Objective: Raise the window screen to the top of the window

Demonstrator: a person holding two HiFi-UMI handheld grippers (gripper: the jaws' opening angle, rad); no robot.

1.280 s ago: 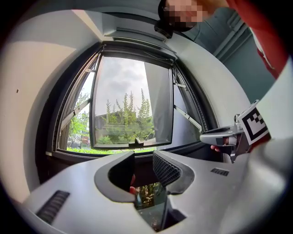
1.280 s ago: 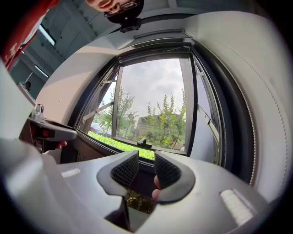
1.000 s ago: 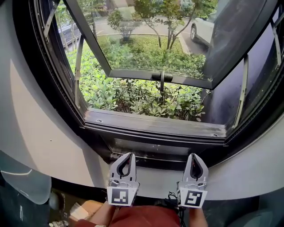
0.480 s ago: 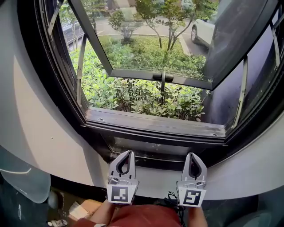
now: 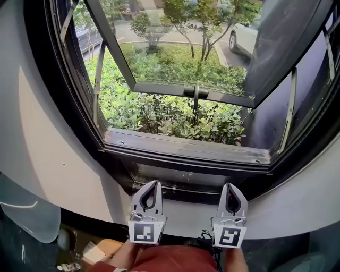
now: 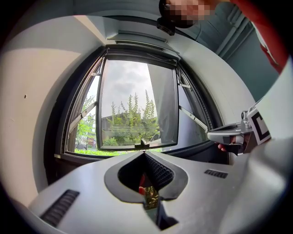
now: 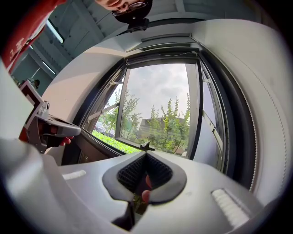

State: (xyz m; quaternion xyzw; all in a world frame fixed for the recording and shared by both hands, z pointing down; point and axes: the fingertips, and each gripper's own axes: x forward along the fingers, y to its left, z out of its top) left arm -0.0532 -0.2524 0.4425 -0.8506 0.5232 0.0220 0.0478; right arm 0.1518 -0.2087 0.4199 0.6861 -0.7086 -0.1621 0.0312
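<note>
3 near views toward 1 shared window (image 5: pixel 183 150)

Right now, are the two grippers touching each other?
Apart. The head view shows the left gripper and the right gripper side by side, both shut, with a wide strip of pale wall between them.

I find an indoor room, home or office I cannot tell: a plain white wall (image 5: pixel 48 154) and a dark-framed window (image 5: pixel 186 151), swung open outward onto shrubs (image 5: pixel 164 114), trees (image 5: pixel 202 16) and a parked white car (image 5: pixel 244 34).
</note>
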